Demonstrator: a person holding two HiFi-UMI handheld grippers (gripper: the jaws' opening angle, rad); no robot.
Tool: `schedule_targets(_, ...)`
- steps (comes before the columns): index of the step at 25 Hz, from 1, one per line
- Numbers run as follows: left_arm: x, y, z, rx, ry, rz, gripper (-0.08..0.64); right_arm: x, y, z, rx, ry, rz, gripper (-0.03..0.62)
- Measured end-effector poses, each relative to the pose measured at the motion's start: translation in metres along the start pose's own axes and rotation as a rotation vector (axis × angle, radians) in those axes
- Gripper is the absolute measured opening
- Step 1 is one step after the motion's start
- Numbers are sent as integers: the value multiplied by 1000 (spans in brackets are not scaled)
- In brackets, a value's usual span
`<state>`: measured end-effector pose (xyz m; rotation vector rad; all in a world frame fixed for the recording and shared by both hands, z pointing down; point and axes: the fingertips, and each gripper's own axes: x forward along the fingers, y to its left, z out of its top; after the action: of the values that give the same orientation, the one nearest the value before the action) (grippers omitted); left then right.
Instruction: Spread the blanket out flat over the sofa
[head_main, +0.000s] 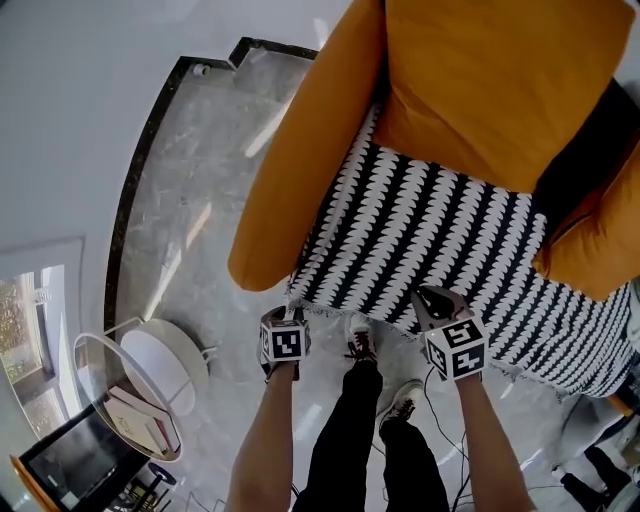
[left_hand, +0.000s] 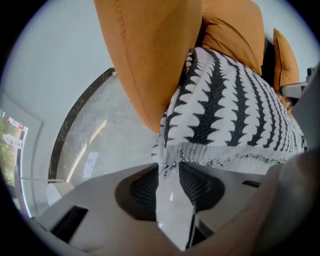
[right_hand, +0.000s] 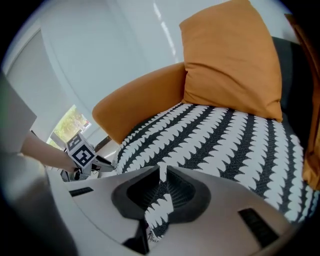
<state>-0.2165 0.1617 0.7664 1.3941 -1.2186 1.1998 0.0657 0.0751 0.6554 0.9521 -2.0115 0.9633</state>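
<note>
A black-and-white patterned blanket (head_main: 430, 240) lies over the seat of the orange sofa (head_main: 300, 150), and its fringed front edge hangs over the seat front. My left gripper (head_main: 285, 315) is at the blanket's front left corner. In the left gripper view, the left gripper (left_hand: 169, 167) is open, and the blanket's (left_hand: 225, 115) fringe dangles at the mouth of the jaws without being pressed. My right gripper (head_main: 436, 302) is at the front edge further right. In the right gripper view, the right gripper (right_hand: 162, 172) is shut on a fold of the blanket (right_hand: 220, 135).
An orange cushion (head_main: 490, 80) leans on the sofa back, with a dark cushion (head_main: 590, 150) to its right. A round glass side table (head_main: 95, 350) with books (head_main: 140, 420) stands at the lower left. The person's shoes (head_main: 361, 342) are on the marble floor just before the sofa.
</note>
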Motion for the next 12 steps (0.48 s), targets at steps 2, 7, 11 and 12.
schedule_targets(2,-3,-1,-10,-12,-4,9,153,-5,-4,1,-2,-21,7,24)
schedule_targets(7,-33,-2,-19,-35,-84,23,152,-29,-2,14,-14,-80,16,23)
schedule_targets(11,-68,-15,-3,-10,-189,15,152,-61,2,33,-32,-142,13,23)
schedule_targets(12,-81,-21,2,-5,-215,11,152,-73,4,38,-37,-159,9,23)
